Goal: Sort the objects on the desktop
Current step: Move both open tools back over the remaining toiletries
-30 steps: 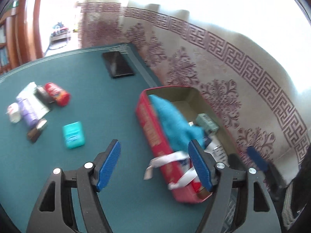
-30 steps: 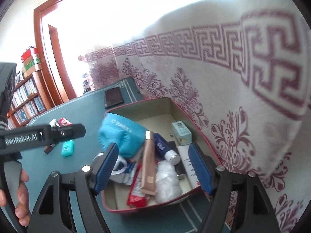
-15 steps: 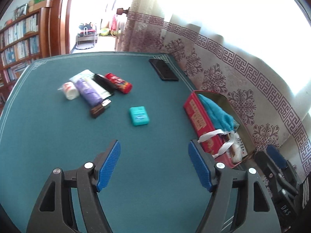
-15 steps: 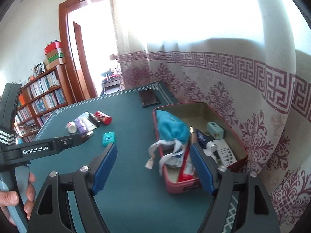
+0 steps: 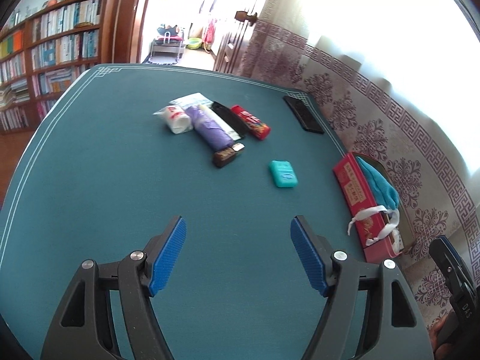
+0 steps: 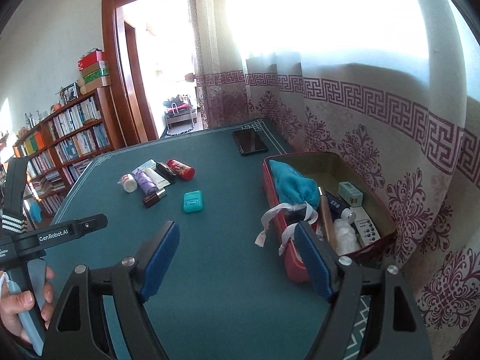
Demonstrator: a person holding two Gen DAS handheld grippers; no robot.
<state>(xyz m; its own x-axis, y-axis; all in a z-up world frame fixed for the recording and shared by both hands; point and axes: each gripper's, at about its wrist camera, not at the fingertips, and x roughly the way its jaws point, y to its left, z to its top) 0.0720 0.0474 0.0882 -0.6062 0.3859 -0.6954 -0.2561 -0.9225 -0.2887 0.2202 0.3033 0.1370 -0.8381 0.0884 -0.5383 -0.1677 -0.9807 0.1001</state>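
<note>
A red tin box (image 5: 357, 198) (image 6: 271, 198) stands at the table's right edge and holds a teal drawstring pouch (image 6: 295, 187) (image 5: 379, 186), tubes and small boxes. On the green table lie a teal floss case (image 5: 283, 173) (image 6: 193, 201), a red tube (image 5: 250, 121) (image 6: 181, 169), a purple roll (image 5: 210, 126), a white roll (image 5: 177, 118) and a brown lipstick (image 5: 227, 155). My left gripper (image 5: 238, 258) is open and empty above the near table. My right gripper (image 6: 237, 259) is open and empty beside the box's near end.
A black phone (image 5: 303, 113) (image 6: 250, 141) lies at the far right corner. A patterned curtain (image 6: 375, 126) hangs right behind the box. A bookshelf (image 6: 60, 138) and a doorway stand beyond the table's far side.
Both grippers have pulled back and up from the red box, still open. The left one has swung left toward the loose items; the pouch stays in the box.
</note>
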